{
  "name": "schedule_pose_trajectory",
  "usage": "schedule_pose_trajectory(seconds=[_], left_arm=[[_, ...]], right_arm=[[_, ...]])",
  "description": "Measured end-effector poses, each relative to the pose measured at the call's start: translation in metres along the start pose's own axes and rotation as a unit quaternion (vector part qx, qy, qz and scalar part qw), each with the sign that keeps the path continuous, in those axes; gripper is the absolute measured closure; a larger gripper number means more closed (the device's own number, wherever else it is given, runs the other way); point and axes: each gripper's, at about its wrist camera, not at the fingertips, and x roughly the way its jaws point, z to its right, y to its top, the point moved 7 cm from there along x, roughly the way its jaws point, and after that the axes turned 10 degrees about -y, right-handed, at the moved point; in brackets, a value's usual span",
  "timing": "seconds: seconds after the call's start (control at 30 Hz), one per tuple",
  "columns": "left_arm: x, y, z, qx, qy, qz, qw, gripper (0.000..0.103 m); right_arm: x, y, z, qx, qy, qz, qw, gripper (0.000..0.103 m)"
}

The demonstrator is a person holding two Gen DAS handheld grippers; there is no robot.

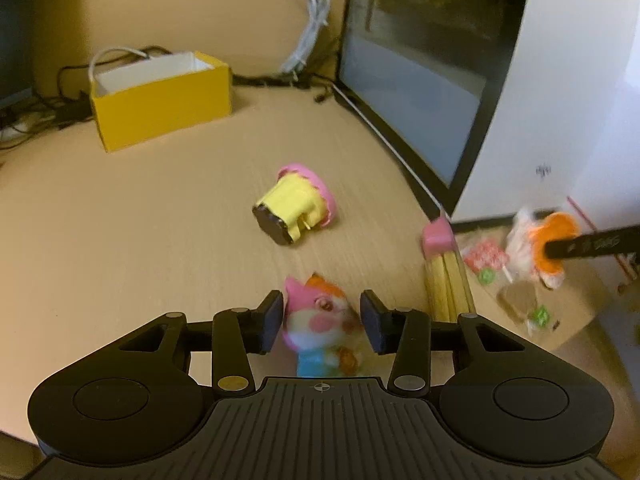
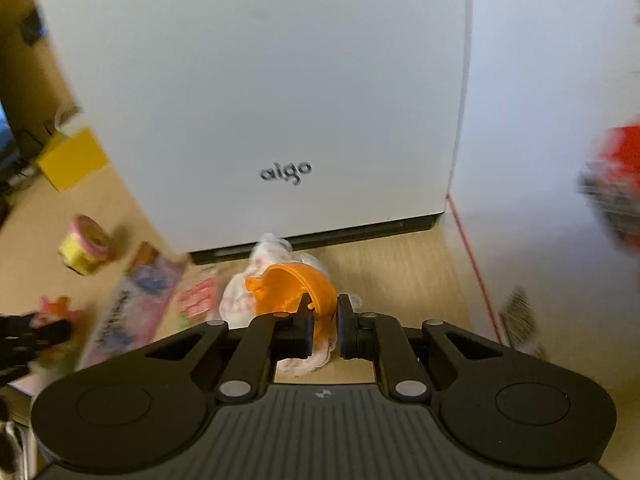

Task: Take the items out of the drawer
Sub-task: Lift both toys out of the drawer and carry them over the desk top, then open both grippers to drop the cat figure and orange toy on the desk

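Note:
A small pink-and-orange cat figurine [image 1: 320, 320] stands on the desk between the fingers of my left gripper [image 1: 322, 312]. The gripper is open, and a gap shows at the right pad. My right gripper [image 2: 324, 316] is shut on the rim of an orange half-shell [image 2: 296, 288], which has a crumpled clear plastic bag [image 2: 272, 256] under it. In the left wrist view that orange half-shell [image 1: 556, 236] hangs at the far right on a black finger [image 1: 592, 242]. A pink-and-yellow cupcake toy [image 1: 294, 208] lies on its side on the desk. No drawer is in view.
A white aigo computer case [image 2: 256, 100] with a dark glass side [image 1: 420, 72] stands close ahead. At its foot lie a pink-topped yellow pack [image 1: 444, 268] and a red-and-white wrapper [image 1: 484, 258]. An open yellow box [image 1: 160, 100] and cables [image 1: 308, 36] sit at the back.

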Motion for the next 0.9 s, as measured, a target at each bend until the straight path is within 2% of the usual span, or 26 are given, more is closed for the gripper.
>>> schedule_pose_trajectory(seconds=[0.1, 0.2, 0.3, 0.33, 0.43, 0.57, 0.73, 0.9], left_arm=[[-0.016, 0.007, -0.007, -0.012, -0.002, 0.030, 0.9995, 0.057], [-0.031, 0.015, -0.015, -0.031, 0.000, 0.060, 0.9977, 0.057], [-0.043, 0.017, -0.024, -0.050, 0.002, 0.079, 0.9956, 0.057], [-0.045, 0.017, -0.027, -0.054, 0.004, 0.086, 0.9949, 0.057], [-0.053, 0.013, -0.032, -0.070, 0.008, 0.097, 0.9928, 0.057], [-0.052, 0.001, -0.030, -0.083, -0.001, 0.083, 0.9931, 0.057], [-0.048, -0.013, -0.016, -0.065, -0.013, 0.060, 0.9960, 0.057], [-0.046, -0.017, -0.014, -0.069, -0.013, 0.049, 0.9963, 0.057]], right_arm=[[0.013, 0.005, -0.003, -0.009, -0.002, 0.004, 1.000, 0.091], [0.006, 0.011, -0.003, -0.009, -0.002, 0.013, 1.000, 0.088], [-0.010, 0.015, 0.000, -0.003, 0.002, 0.036, 0.999, 0.059], [-0.016, 0.016, 0.001, -0.002, -0.001, 0.045, 0.999, 0.053], [-0.033, 0.016, 0.003, 0.003, 0.007, 0.067, 0.998, 0.053], [-0.052, 0.011, 0.003, 0.002, 0.020, 0.086, 0.996, 0.051], [-0.063, -0.006, 0.004, 0.001, 0.025, 0.087, 0.996, 0.051], [-0.076, -0.030, 0.009, 0.000, 0.034, 0.077, 0.996, 0.051]])
